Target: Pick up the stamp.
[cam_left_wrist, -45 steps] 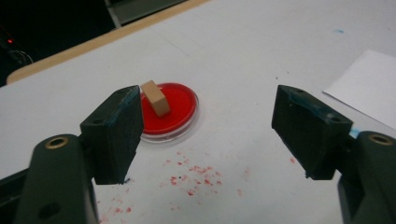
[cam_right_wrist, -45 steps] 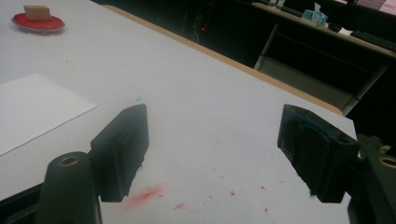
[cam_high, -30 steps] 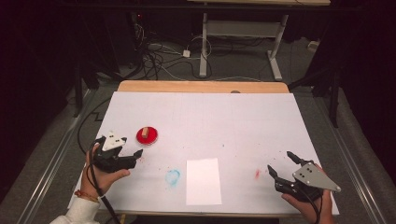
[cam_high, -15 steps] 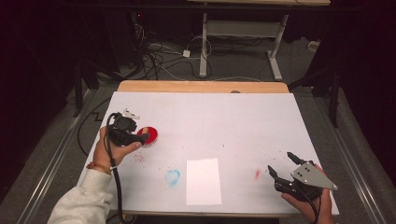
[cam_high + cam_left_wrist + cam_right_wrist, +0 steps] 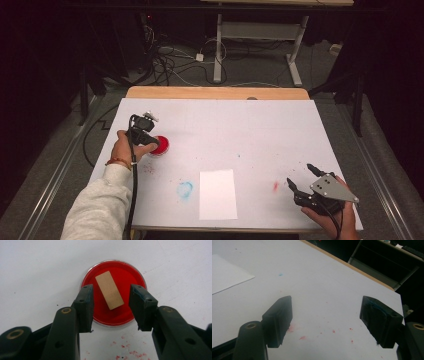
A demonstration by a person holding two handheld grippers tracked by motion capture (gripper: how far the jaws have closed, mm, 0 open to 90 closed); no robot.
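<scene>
The right gripper [image 5: 325, 322] hangs low over the white table [image 5: 324, 285], its two black jaws wide apart with nothing between them but bare surface. Red specks [image 5: 333, 331] are scattered across the table in that gap, and a pinkish red smear [image 5: 291, 328] sits just beside the left jaw's pad. A small blue dot [image 5: 280, 274] lies farther up the table. A white sheet of paper [image 5: 227, 273] lies flat at the left edge. The wooden table edge [image 5: 352, 266] runs diagonally at the top, with darkness beyond it.
</scene>
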